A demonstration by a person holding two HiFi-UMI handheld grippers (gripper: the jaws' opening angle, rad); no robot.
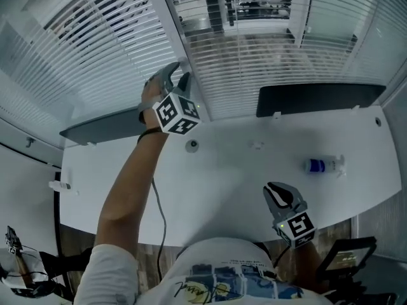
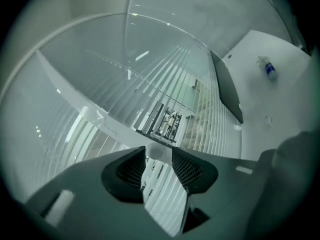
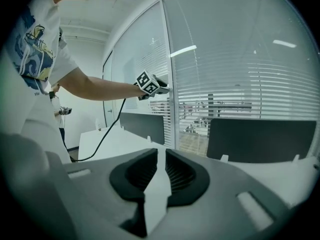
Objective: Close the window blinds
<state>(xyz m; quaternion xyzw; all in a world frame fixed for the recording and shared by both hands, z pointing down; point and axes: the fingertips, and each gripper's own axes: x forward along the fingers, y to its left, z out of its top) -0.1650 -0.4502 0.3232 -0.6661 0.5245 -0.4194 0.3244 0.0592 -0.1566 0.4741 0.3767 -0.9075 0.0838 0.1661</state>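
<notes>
Slip risk: your left hand-held gripper [image 1: 179, 75] sits apart, loose around the wand [image 2: 159, 152], so twisting won't close the blinds [image 1: 114, 49]; right hand-held gripper [image 1: 275, 190] barely apart, empty.

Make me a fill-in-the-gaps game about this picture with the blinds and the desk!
1. The left gripper reaches up to the window ____.
2. The bottle with the ____ label lies on the desk.
3. The right gripper has ____ between its jaws.
Missing words: blinds; blue; nothing.
</notes>
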